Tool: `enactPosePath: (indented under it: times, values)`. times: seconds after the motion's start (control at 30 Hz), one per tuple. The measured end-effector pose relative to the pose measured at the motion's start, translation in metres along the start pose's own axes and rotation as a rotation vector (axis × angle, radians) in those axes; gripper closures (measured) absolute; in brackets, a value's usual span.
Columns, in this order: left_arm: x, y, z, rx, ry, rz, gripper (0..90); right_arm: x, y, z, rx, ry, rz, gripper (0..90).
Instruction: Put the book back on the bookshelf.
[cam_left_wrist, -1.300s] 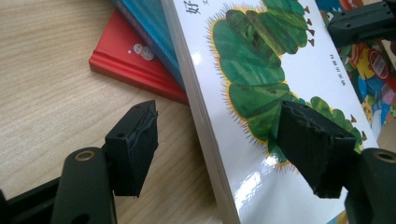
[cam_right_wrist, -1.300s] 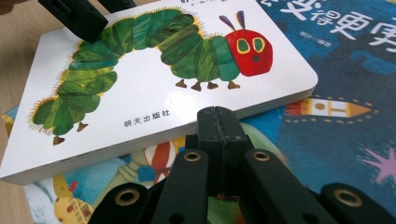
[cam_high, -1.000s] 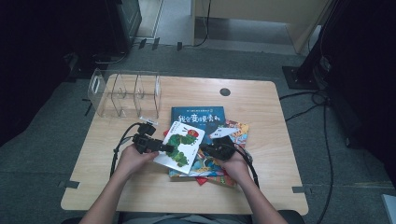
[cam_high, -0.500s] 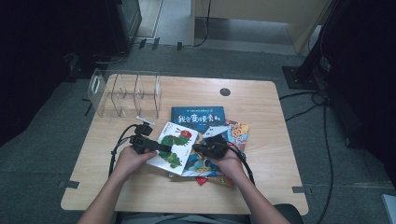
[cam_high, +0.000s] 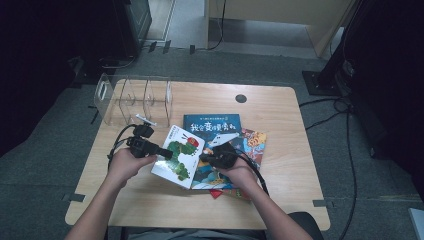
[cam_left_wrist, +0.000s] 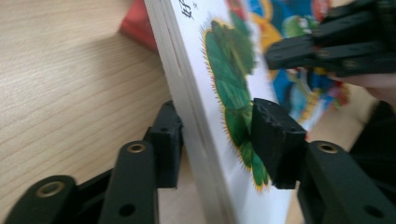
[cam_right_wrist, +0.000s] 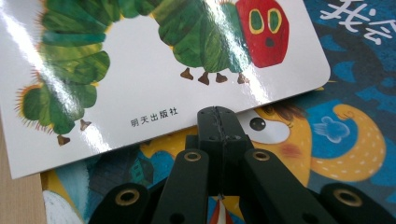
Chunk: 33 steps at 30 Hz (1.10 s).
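Here the white board book with the green caterpillar on its cover is the landmark: it lies tilted on the pale wooden table, overlapping a spread of other picture books. The dark blue hardcover book with white Chinese characters lies just behind it, and a colourful orange-and-blue picture book lies under its right edge. The left gripper comes in at the caterpillar book's left edge; its jaws have just been closing, and the book's thick edge stands between them, with one pad at the page block and the other against the cover. The right gripper rests at the book's right edge, jaws pressed together with nothing between them, the tips touching the book's rim. A clear acrylic divider rack stands well behind the book, toward the table's far left.
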<state>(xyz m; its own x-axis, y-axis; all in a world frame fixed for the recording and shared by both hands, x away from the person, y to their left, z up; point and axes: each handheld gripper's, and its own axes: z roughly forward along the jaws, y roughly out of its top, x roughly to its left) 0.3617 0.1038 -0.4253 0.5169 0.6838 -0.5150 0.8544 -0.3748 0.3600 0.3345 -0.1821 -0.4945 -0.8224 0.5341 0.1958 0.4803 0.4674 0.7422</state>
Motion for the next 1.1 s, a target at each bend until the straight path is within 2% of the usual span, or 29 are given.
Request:
enactPosePath:
  times: [0.07, 0.13, 0.17, 0.2, 0.23, 0.33, 0.43, 0.47, 0.53, 0.63, 0.67, 0.73, 0.77, 0.9, 0.97, 1.03, 1.1]
  values:
    - [-0.009, 0.004, -0.005, 0.007, -0.006, 0.013, 61.6, 0.001, 0.001, 0.002, 0.001, 0.007, 0.000, 90.0]
    - [-0.021, 0.010, -0.005, 0.036, -0.008, 0.032, 64.7, 0.003, 0.003, 0.005, -0.001, 0.016, -0.018, 90.0]
    - [-0.021, 0.010, -0.005, 0.036, -0.008, 0.032, 65.7, 0.003, 0.003, 0.005, -0.001, 0.016, -0.018, 90.0]
    - [-0.026, 0.013, -0.004, 0.045, -0.001, 0.038, 65.7, 0.004, 0.004, 0.006, -0.001, 0.017, -0.027, 90.0]
    - [-0.032, 0.016, -0.001, 0.061, 0.025, 0.060, 66.8, 0.007, 0.005, 0.008, -0.001, 0.024, -0.041, 89.9]
    - [-0.038, 0.020, 0.003, 0.087, 0.052, 0.082, 66.4, 0.008, 0.007, 0.009, -0.007, 0.033, -0.047, 88.8]
    - [-0.037, 0.022, 0.002, 0.095, 0.055, 0.075, 67.7, 0.006, 0.008, 0.010, -0.005, 0.040, -0.035, 87.5]
    - [-0.035, 0.024, 0.000, 0.101, 0.055, 0.051, 69.4, 0.006, 0.008, 0.011, -0.003, 0.041, -0.035, 86.1]
    - [-0.034, 0.027, -0.003, 0.107, 0.059, 0.036, 71.4, 0.008, 0.010, 0.012, 0.000, 0.024, -0.056, 82.7]
    - [-0.033, 0.029, -0.010, 0.098, 0.062, 0.031, 76.9, 0.011, 0.012, 0.014, 0.010, 0.026, -0.073, 80.4]
    - [-0.033, 0.029, -0.012, 0.101, 0.082, 0.050, 77.1, 0.011, 0.012, 0.013, 0.012, 0.025, -0.084, 78.5]
    - [-0.033, 0.030, -0.013, 0.109, 0.082, 0.035, 77.4, 0.011, 0.013, 0.013, 0.016, 0.016, -0.085, 75.1]
    - [-0.030, 0.028, -0.016, 0.103, 0.067, 0.033, 77.5, 0.010, 0.013, 0.013, 0.017, 0.017, -0.080, 74.4]
    - [-0.031, 0.026, -0.022, 0.092, 0.091, 0.060, 77.5, 0.007, 0.014, 0.011, 0.009, 0.011, -0.069, 70.1]
    - [-0.032, 0.023, -0.029, 0.068, 0.116, 0.087, 77.5, 0.003, 0.013, 0.010, 0.006, -0.011, -0.072, 64.6]
    - [-0.032, 0.022, -0.031, 0.058, 0.117, 0.086, 77.5, 0.002, 0.013, 0.010, 0.007, -0.022, -0.074, 63.0]
    - [-0.030, 0.020, -0.038, 0.041, 0.126, 0.091, 77.6, -0.002, 0.012, 0.009, -0.004, -0.057, -0.086, 58.9]
